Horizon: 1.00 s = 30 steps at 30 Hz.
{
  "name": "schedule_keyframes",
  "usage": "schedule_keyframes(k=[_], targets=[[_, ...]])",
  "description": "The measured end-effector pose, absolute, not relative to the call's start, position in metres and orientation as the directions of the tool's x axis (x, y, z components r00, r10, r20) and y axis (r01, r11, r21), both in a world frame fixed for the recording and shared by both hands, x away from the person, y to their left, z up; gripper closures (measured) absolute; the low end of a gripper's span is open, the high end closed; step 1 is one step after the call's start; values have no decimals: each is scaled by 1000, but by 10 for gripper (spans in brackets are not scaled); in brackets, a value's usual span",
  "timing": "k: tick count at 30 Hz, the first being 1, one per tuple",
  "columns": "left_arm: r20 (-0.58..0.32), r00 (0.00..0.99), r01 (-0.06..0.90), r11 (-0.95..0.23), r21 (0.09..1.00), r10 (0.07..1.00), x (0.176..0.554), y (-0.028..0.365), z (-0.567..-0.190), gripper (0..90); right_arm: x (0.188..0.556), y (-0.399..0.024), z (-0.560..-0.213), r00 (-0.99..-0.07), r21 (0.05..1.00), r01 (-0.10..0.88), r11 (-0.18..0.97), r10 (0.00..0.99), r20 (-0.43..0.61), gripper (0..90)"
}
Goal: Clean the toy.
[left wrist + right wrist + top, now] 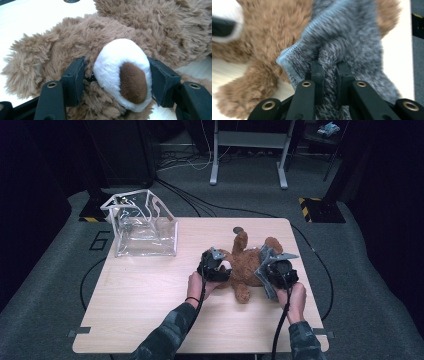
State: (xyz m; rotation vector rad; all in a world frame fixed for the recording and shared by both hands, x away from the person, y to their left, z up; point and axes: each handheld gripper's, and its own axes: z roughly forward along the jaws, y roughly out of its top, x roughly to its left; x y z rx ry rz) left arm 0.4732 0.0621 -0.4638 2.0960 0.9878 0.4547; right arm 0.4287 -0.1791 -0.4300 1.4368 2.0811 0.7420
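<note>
A brown teddy bear [243, 261] lies on its back right of centre on the wooden table [145, 305]. My left gripper [222, 268] reaches in from the bear's left. In the left gripper view its jaws [117, 72] are closed on either side of the white muzzle [117, 57] with its brown nose, and the pads press into the plush. My right gripper [268, 270] is at the bear's right side. In the right gripper view its jaws [329, 68] are shut on a fold of grey knitted cloth [354, 32] that lies over the bear's brown fur [274, 30].
A clear plastic bag [145, 227] with white edging stands open at the table's back left corner. A small dark round thing [238, 229] lies near the far edge behind the bear. Beyond the table, cables and a metal stand's legs [248, 150] are on the carpet.
</note>
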Motion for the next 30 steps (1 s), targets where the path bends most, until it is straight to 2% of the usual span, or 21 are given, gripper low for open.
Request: schedule_keyframes(k=[9, 15, 21, 23, 26, 30], targets=[[4, 647, 496, -425, 757, 762, 473, 62, -463, 363, 413, -206, -460, -284, 619, 723, 305, 949, -136, 804], [-8, 639, 501, -409, 763, 769, 473, 62, -464, 362, 406, -225, -459, -247, 592, 757, 275, 960, -129, 803], [-3, 645, 500, -419, 757, 764, 474, 63, -463, 363, 406, -212, -439, -273, 659, 703, 267, 957, -97, 802], [-3, 644, 501, -419, 757, 765, 474, 63, -463, 363, 411, -191, -429, -332, 684, 664, 303, 939, -93, 800], [-16, 639, 507, -405, 761, 769, 475, 63, -463, 363, 420, -180, -437, -342, 665, 671, 327, 933, -113, 802], [-19, 643, 509, -409, 757, 766, 475, 63, -463, 363, 420, -191, -455, -318, 649, 700, 298, 944, -91, 804]])
